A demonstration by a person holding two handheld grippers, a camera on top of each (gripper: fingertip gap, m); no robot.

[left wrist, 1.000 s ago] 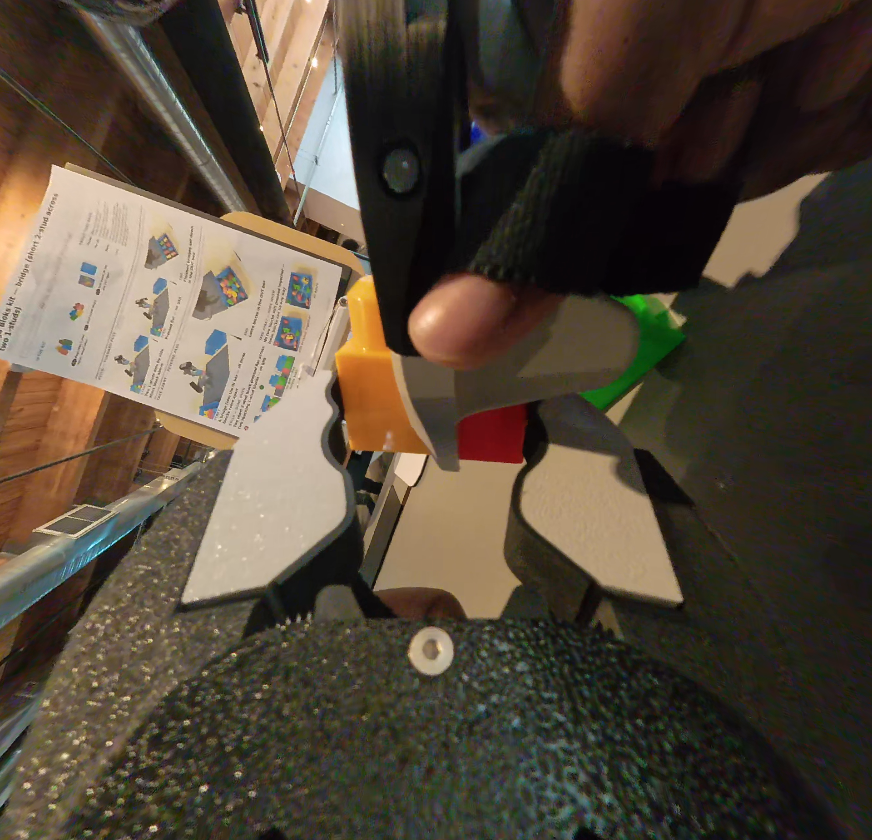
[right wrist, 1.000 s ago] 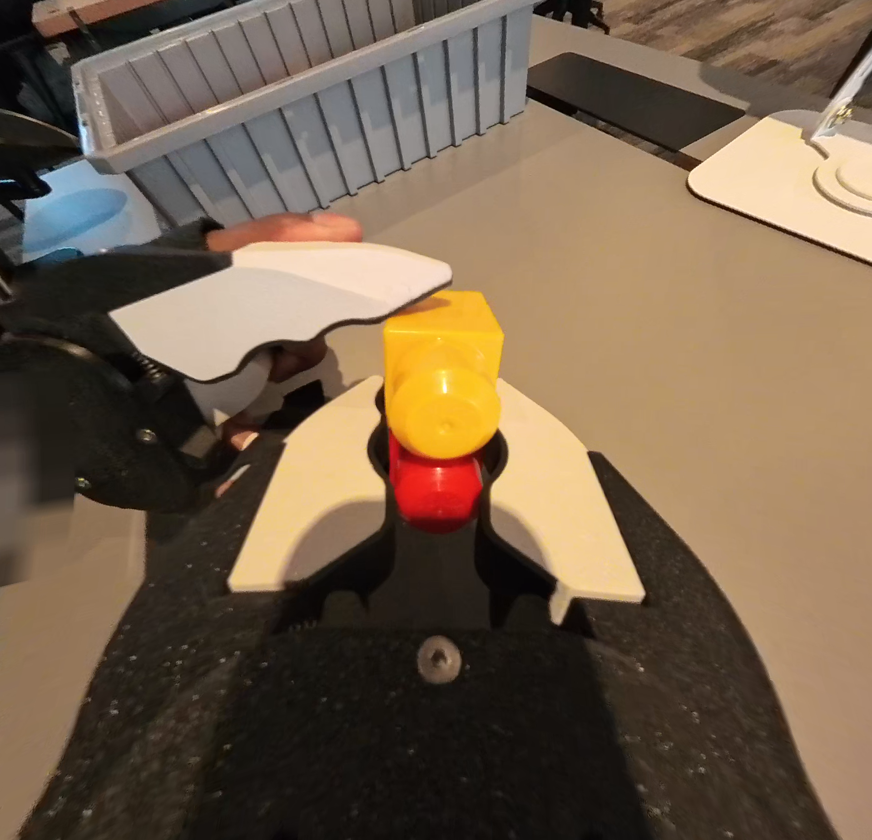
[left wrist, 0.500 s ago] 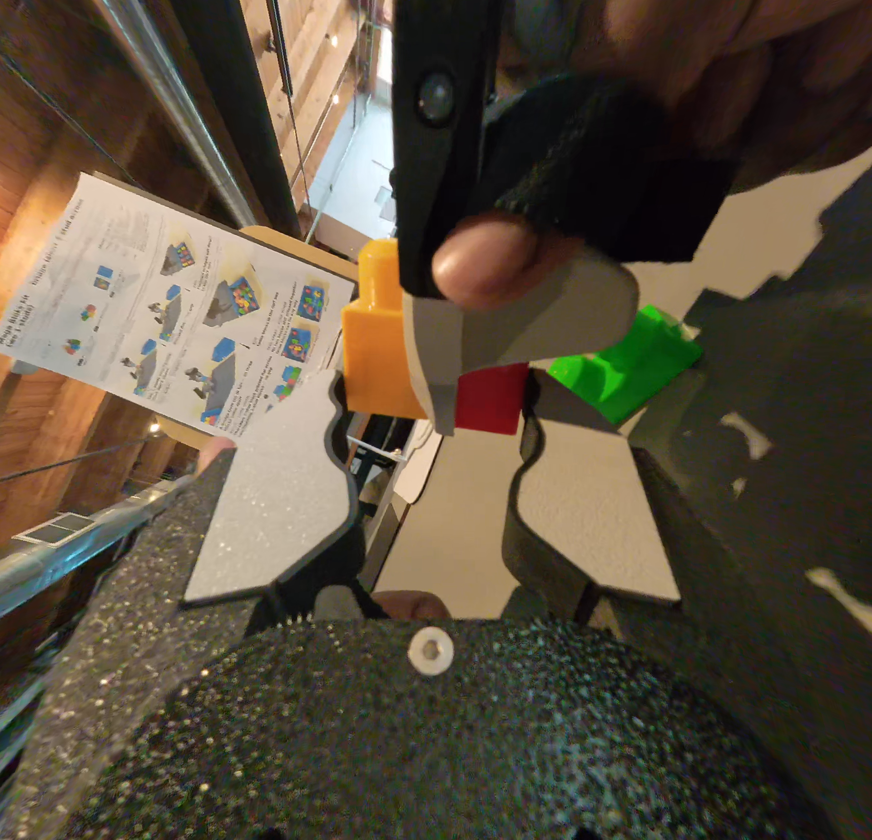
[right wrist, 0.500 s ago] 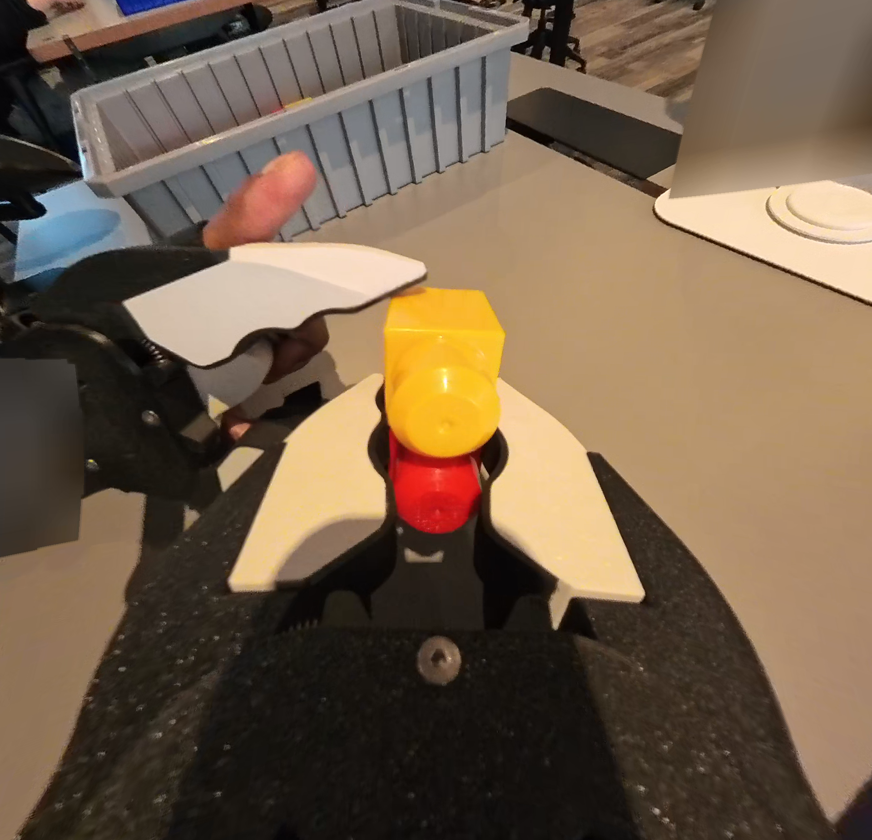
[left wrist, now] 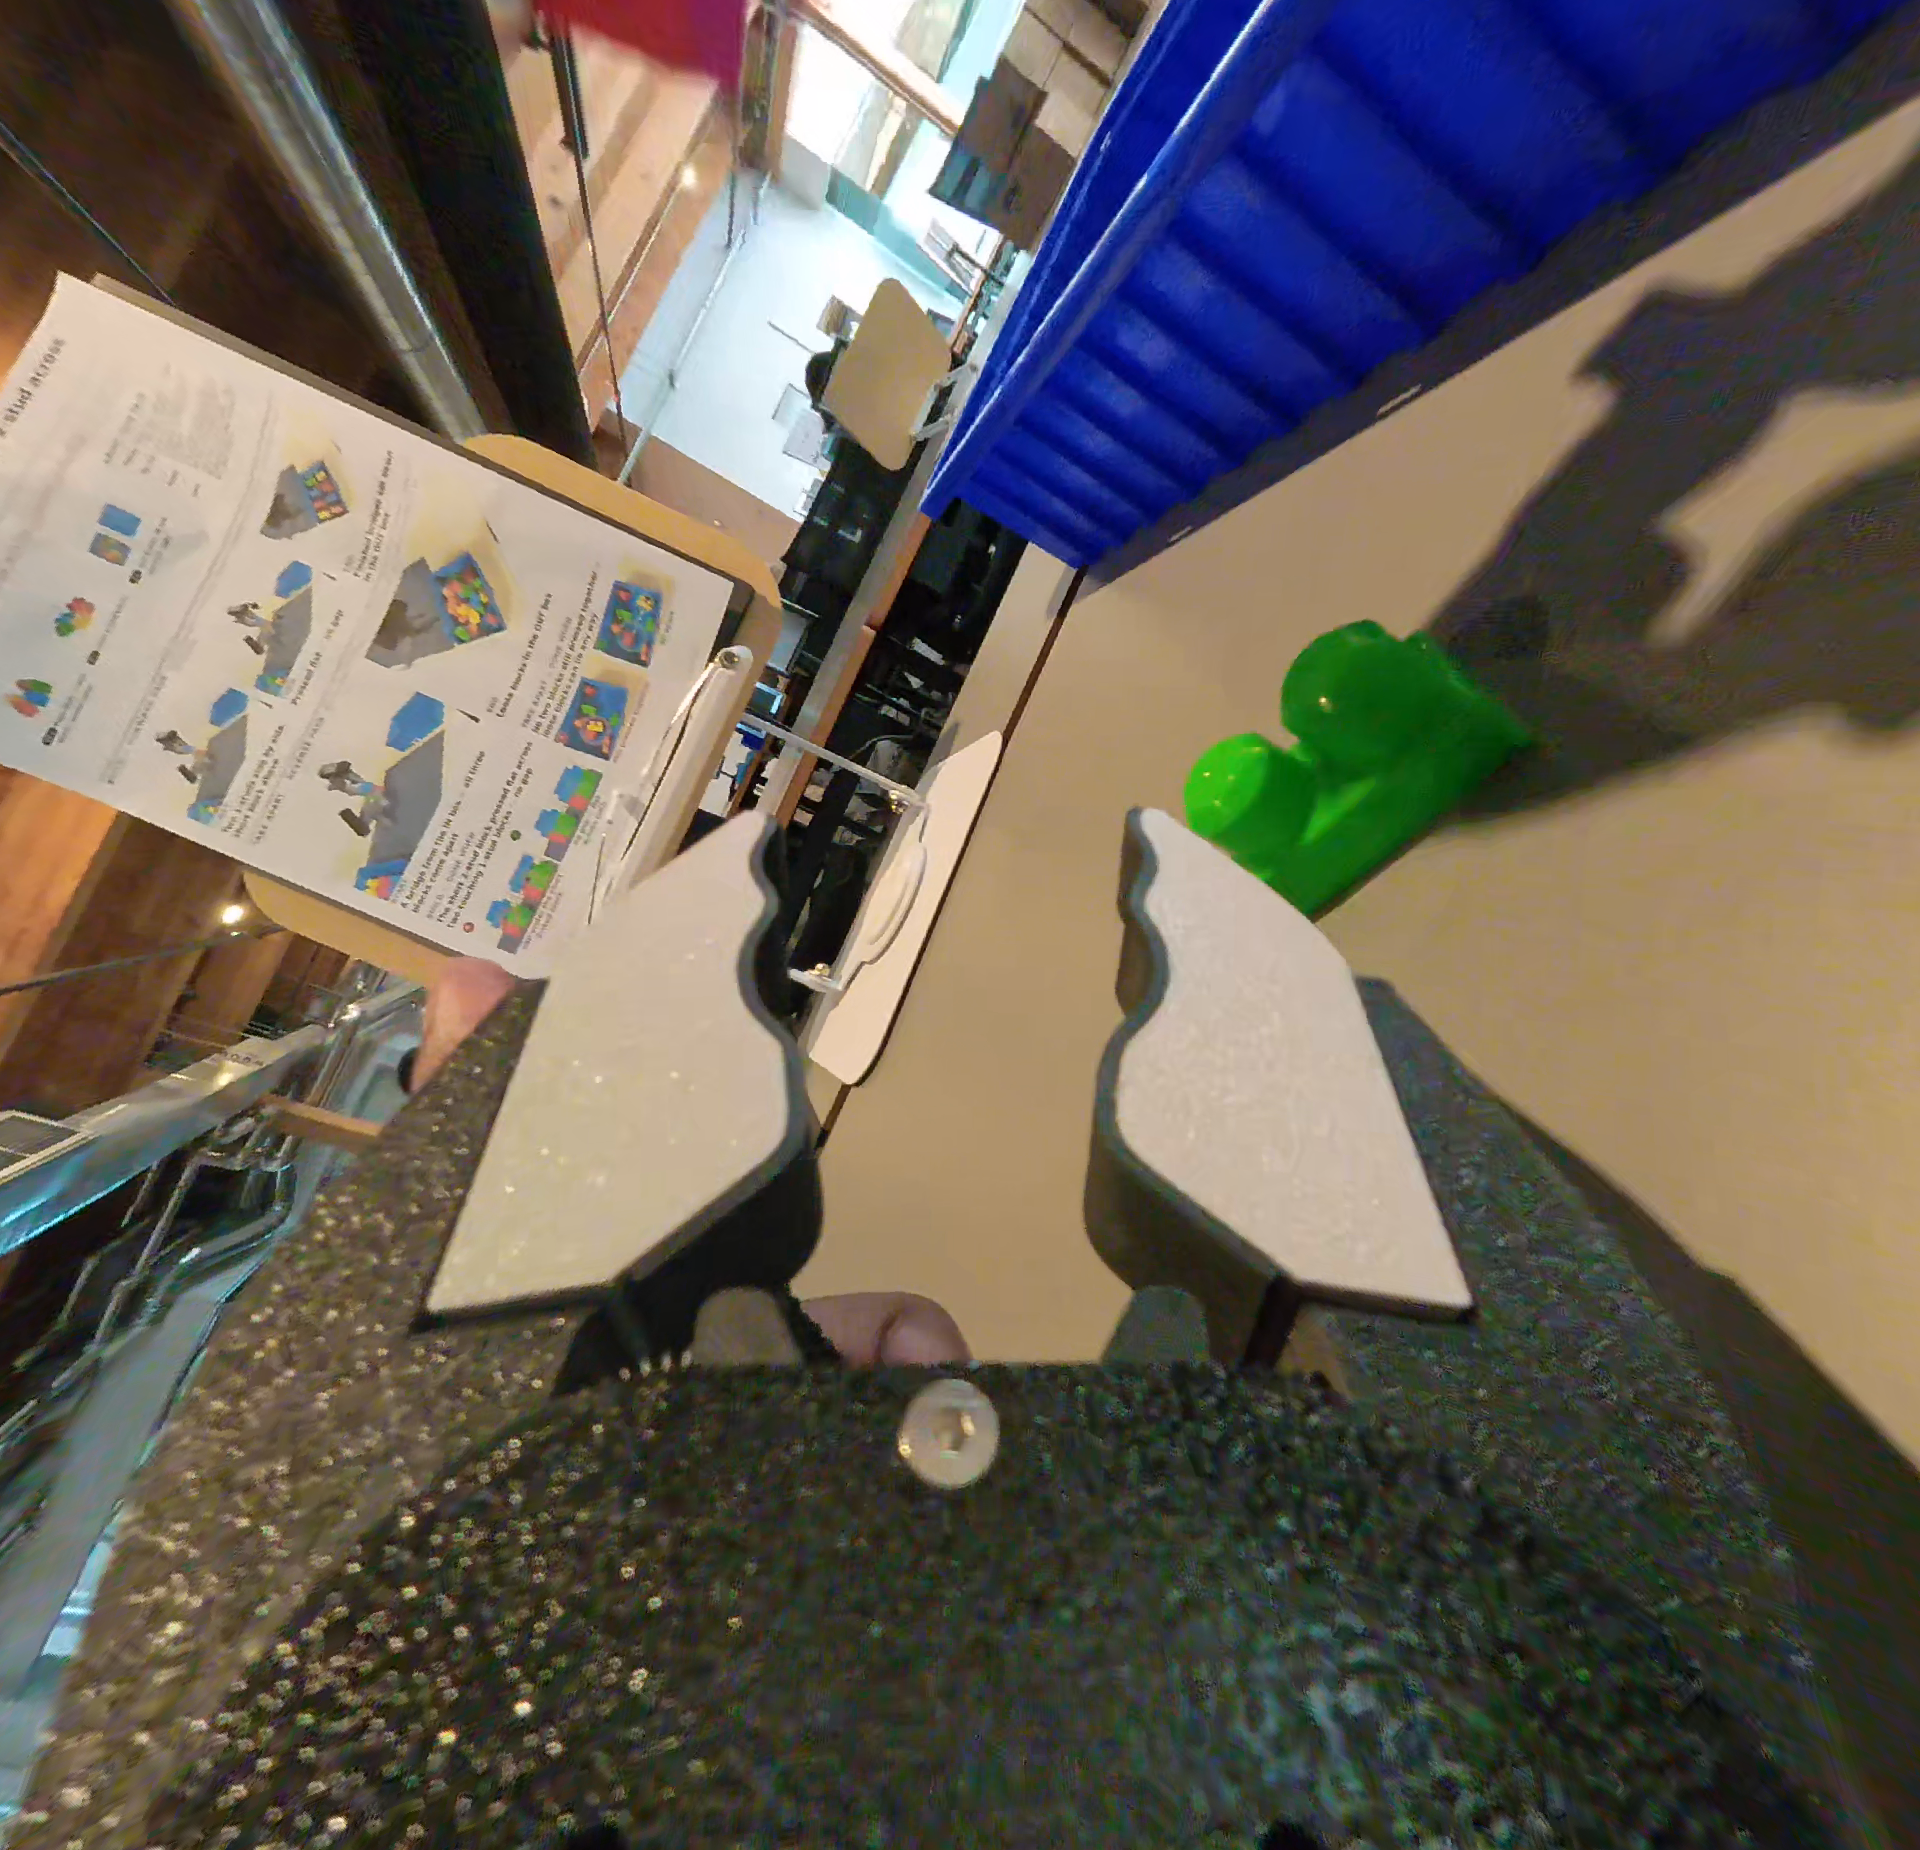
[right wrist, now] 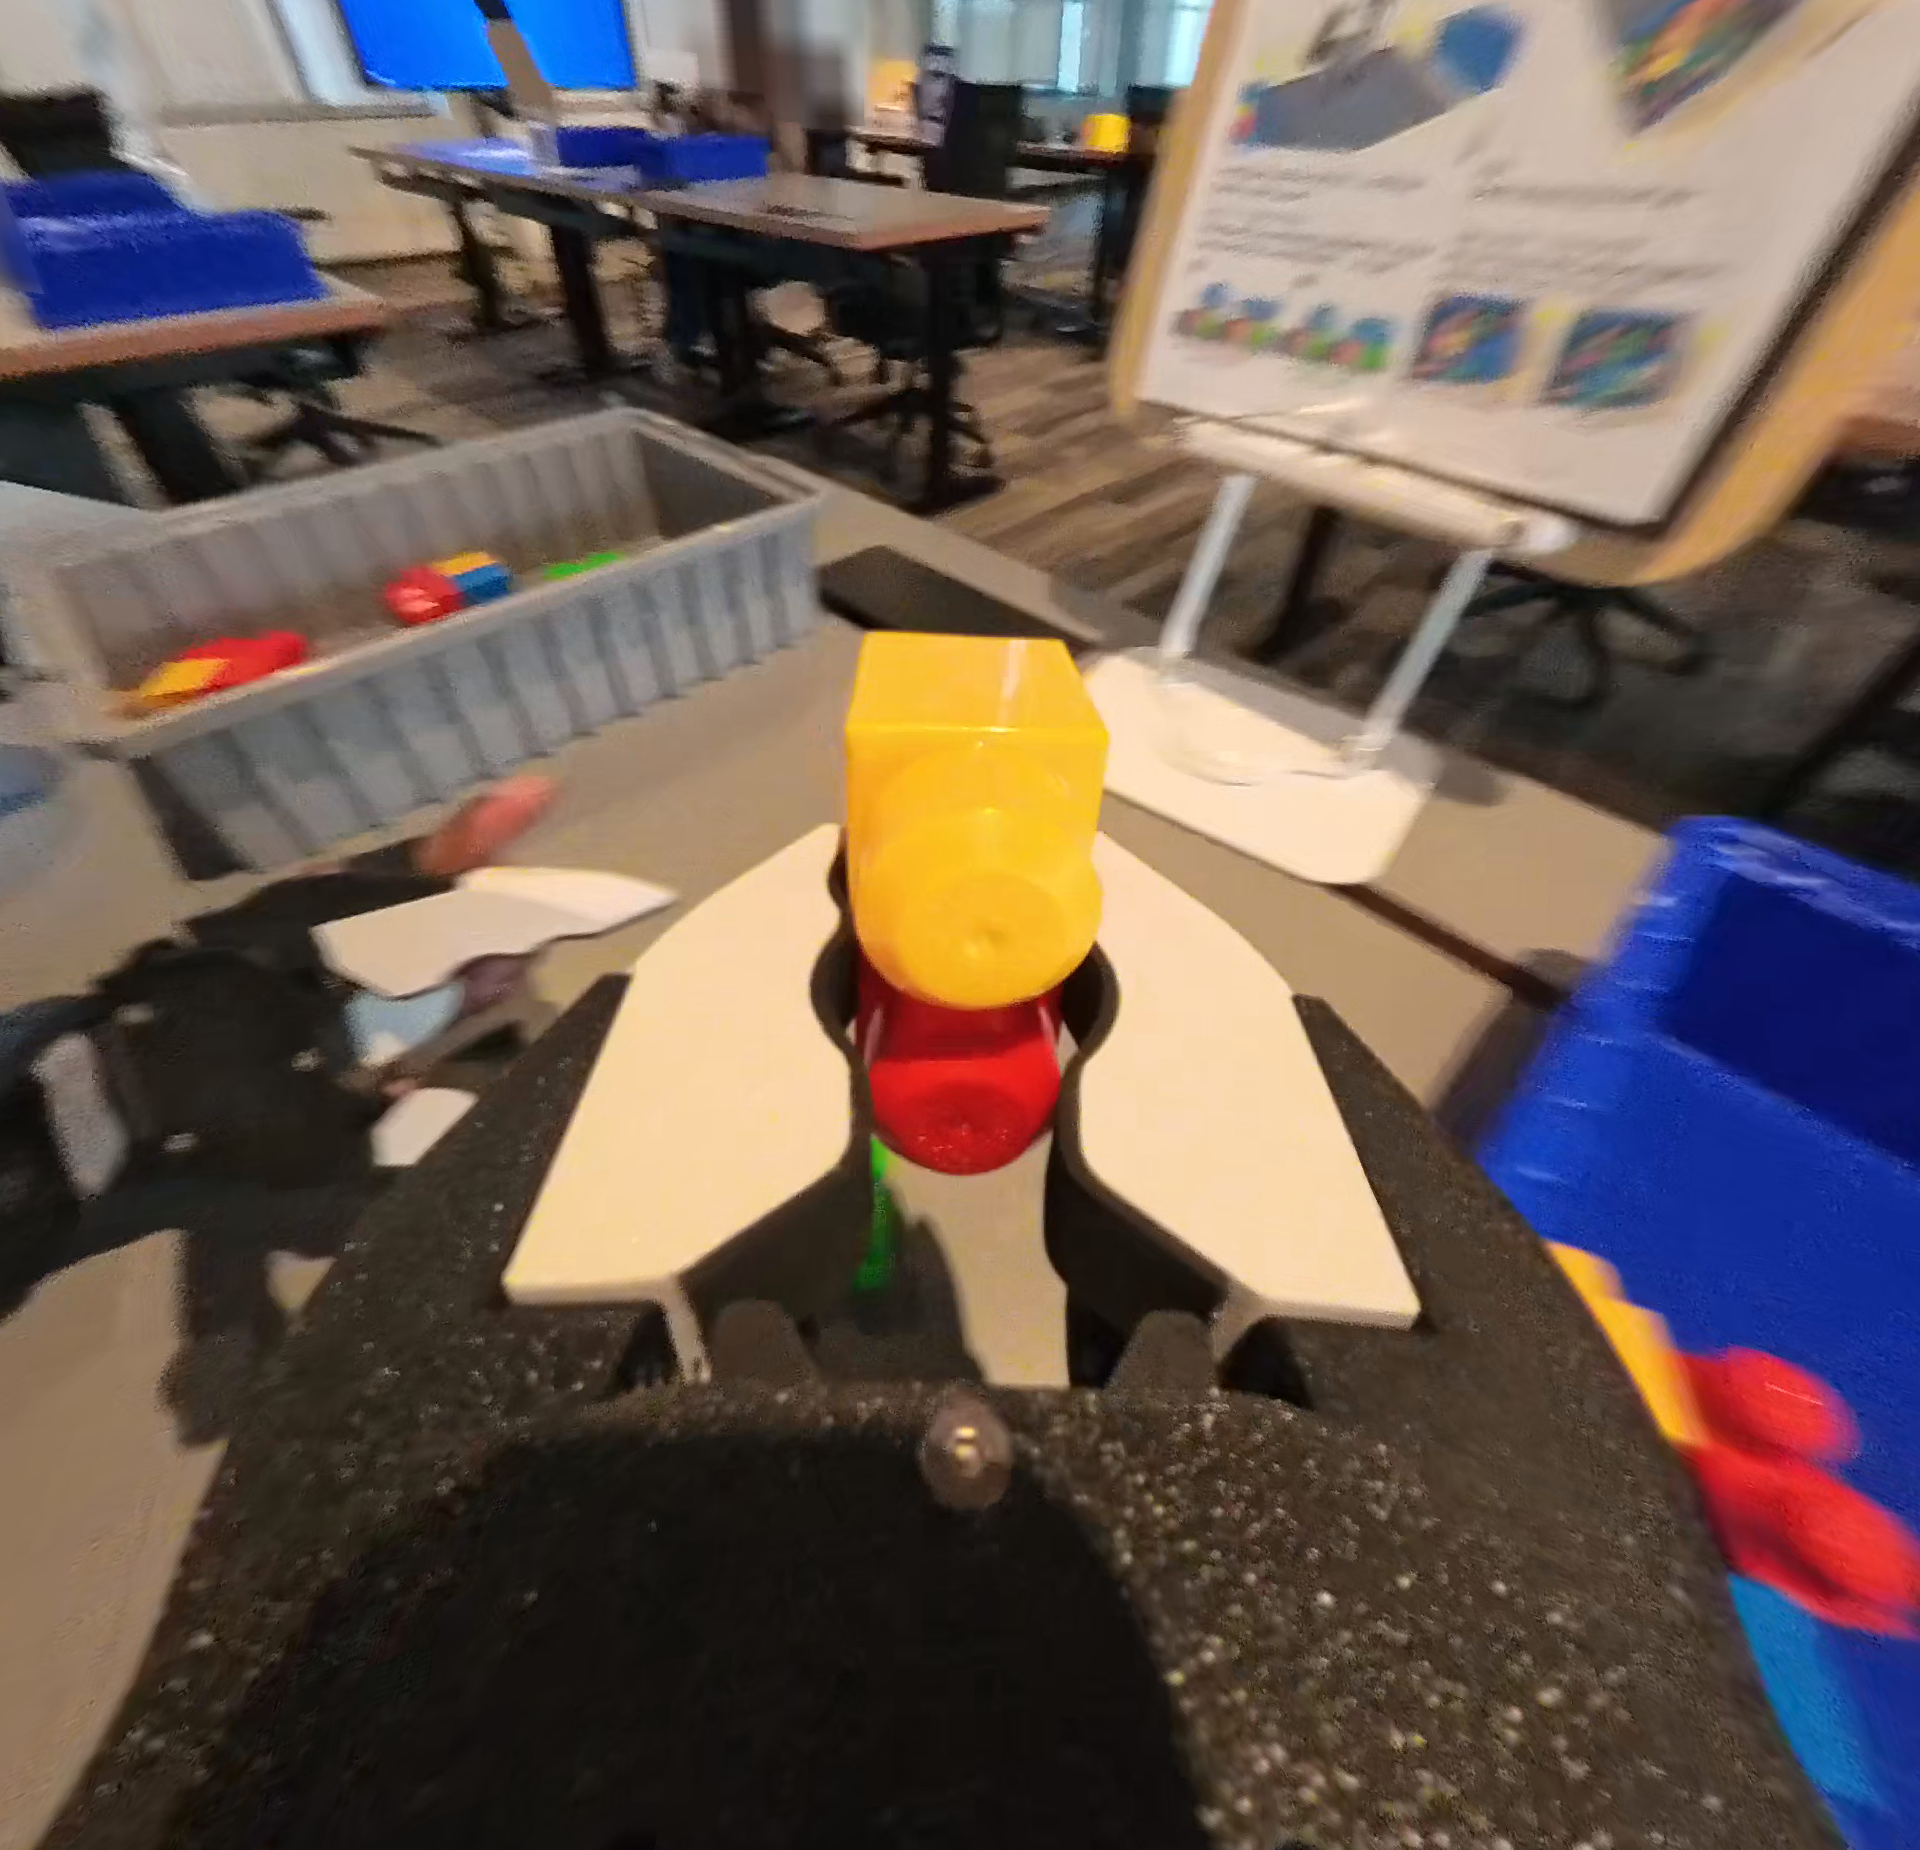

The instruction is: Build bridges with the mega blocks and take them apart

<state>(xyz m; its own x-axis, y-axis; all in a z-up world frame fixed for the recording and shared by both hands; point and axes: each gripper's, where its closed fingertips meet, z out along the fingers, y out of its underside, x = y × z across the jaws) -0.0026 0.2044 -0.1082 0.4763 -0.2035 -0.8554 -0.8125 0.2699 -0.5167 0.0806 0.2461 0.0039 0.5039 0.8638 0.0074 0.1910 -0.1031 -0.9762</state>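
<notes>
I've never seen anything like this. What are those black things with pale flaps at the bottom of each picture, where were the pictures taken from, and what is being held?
There is no robot here. A person holds a hand-held pincer tool in each hand, and each tool carries a camera looking forward along its two pale fingers.

One picture comes from the left gripper. It is open and empty, and the view is tipped sideways. Ahead of it a green block lies on the grey table, near a blue bin and an instruction sheet on a stand.

The other picture comes from the right gripper. It is shut on a yellow block and a red block stacked together. Farther off, a grey bin holds more blocks.
</notes>
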